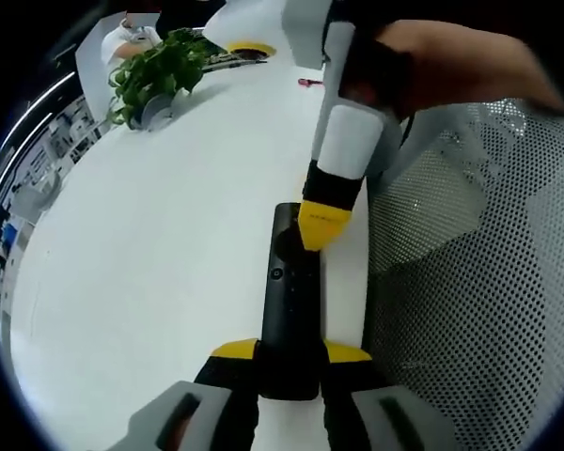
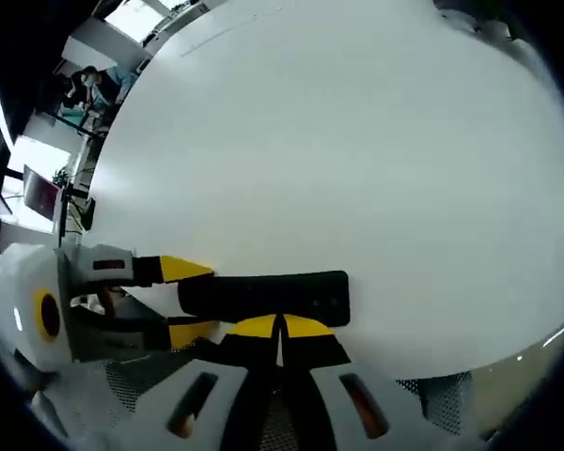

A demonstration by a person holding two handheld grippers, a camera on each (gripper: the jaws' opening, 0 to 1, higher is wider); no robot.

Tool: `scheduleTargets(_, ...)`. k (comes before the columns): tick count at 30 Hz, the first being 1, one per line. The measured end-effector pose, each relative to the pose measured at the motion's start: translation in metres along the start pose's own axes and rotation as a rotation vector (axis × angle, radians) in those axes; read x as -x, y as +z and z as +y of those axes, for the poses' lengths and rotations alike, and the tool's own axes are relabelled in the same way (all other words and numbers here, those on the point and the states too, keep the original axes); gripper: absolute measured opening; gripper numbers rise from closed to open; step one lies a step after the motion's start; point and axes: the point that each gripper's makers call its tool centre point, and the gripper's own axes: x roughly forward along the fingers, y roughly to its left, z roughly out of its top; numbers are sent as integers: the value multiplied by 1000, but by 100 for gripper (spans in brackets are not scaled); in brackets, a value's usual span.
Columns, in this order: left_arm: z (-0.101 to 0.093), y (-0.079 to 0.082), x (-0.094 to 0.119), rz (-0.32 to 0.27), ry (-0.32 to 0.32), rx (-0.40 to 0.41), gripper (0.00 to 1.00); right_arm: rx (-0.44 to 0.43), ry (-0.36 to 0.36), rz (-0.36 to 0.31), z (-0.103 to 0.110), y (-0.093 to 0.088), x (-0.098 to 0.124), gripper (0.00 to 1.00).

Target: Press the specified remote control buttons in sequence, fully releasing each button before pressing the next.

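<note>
A black remote control lies lengthwise on the white table, close to its right edge. My left gripper is shut on the remote's near end, one yellow tip on each side. My right gripper, held by a hand, comes down from above with its yellow tip on the remote's upper button area. In the right gripper view, my right gripper is shut, tips together against the remote control. The left gripper clamps its left end.
A potted green plant stands at the table's far left, with a yellow-rimmed object and a small red item beyond. A grey mesh chair sits just off the table's right edge. People are in the background.
</note>
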Motion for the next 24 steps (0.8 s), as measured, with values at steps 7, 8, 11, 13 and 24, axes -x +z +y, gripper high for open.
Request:
scheduleTargets(7, 0, 0, 0, 8, -8, -10, 24, 72, -40, 29, 2, -1, -1, 0)
scheduleTargets(8, 0, 0, 0, 8, -10, -9, 24, 99, -43, 14, 1, -1, -1, 0)
scheduleTargets(11, 0, 0, 0, 8, -13, -10, 24, 41, -21, 9, 1, -4, 0, 0)
scheduleTargets(13, 0, 0, 0, 10, -14, -14, 24, 0, 1, 16, -1, -3, 0, 0)
scheduleTargets(24, 1, 2, -1, -29, -16, -10, 25, 41, -27, -49, 3, 8, -3, 0)
